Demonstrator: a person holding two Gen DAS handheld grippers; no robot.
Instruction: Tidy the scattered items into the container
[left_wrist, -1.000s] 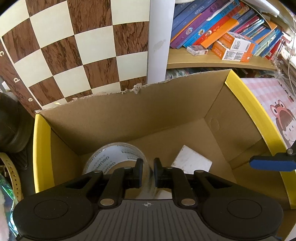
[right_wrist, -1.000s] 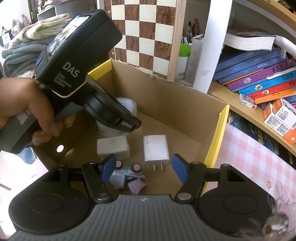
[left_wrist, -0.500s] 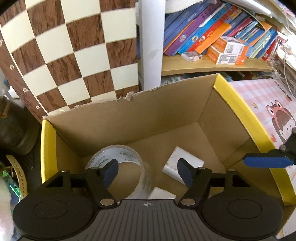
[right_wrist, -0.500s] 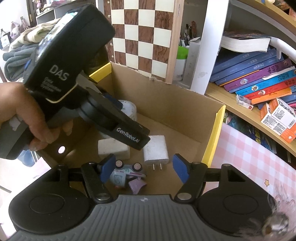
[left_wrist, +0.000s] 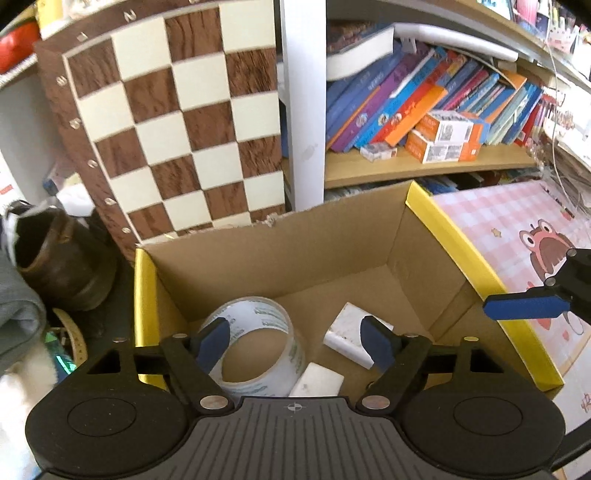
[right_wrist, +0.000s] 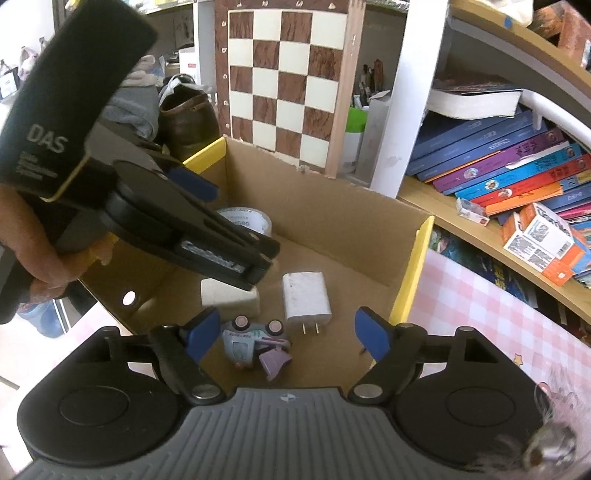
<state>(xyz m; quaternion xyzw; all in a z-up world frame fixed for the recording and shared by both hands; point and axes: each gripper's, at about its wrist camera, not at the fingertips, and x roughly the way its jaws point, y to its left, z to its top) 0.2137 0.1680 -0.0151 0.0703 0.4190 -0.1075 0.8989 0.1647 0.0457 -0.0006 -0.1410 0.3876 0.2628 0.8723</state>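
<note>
Now, over the box (left_wrist: 436, 221): both tools hang above its open top.
Left hand-held gripper (left_wrist: 295, 341): jaws opening, blue pads spread, nothing between them; a hand (right_wrist: 40, 254) grips its handle.
Right hand-held gripper (right_wrist: 284, 332): jaws opening, nothing pinched.
Tape (left_wrist: 258, 332): clear roll, tilted, in the box's left corner.
Charger (right_wrist: 306, 297): white, flat on the box floor, prongs toward the right wrist camera.
White block (right_wrist: 229, 299): just left of the charger, possibly an eraser.
Toy car (right_wrist: 251, 339): overturned, wheels up, near the charger's prongs.
Behind: chessboard (left_wrist: 177, 122), bookshelf (left_wrist: 424, 170).
</note>
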